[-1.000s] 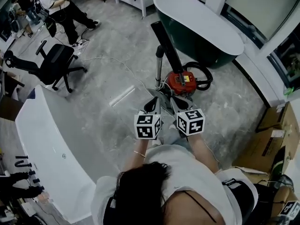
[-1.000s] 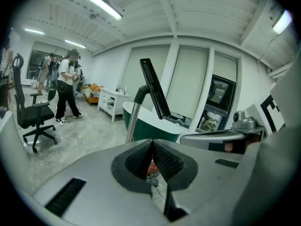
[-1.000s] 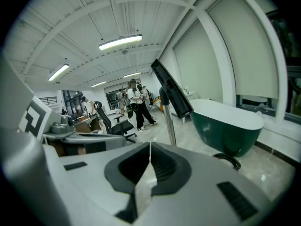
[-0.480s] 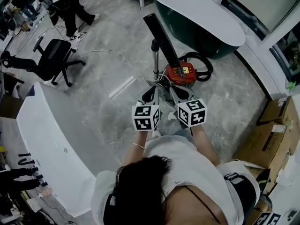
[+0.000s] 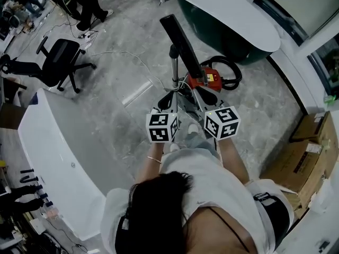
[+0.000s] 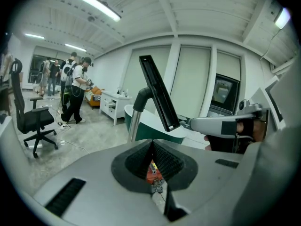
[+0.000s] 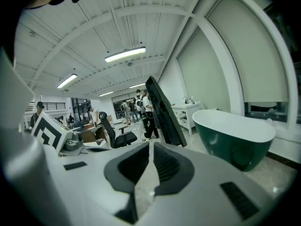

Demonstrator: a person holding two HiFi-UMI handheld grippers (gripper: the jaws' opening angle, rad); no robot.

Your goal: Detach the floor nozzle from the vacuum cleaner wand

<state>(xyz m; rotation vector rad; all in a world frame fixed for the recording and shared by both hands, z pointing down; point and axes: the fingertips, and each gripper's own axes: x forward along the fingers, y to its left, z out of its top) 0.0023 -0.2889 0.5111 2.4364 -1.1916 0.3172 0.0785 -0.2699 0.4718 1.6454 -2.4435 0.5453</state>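
The vacuum stands on the floor ahead of me: a red canister (image 5: 207,80), an upright metal wand (image 5: 174,67) and the long black floor nozzle (image 5: 180,42) tilted at the wand's top. My left gripper (image 5: 170,100) and right gripper (image 5: 196,98) hover side by side just short of the wand's base, both shut and empty. In the left gripper view the nozzle (image 6: 159,93) and wand (image 6: 134,124) rise beyond the shut left gripper (image 6: 152,145), and the canister (image 6: 151,171) shows below the pads. The right gripper (image 7: 150,147) view shows the nozzle (image 7: 164,111) ahead.
A dark green bathtub (image 5: 265,36) with a white rim stands behind the vacuum, its black hose (image 5: 233,73) curled beside the canister. A white tub (image 5: 50,142) lies at my left, an office chair (image 5: 61,57) farther left, cardboard boxes (image 5: 302,152) at right. People stand at the far left.
Both grippers have moved forward towards the wand's base, the right one rising a little. Both stayed shut.
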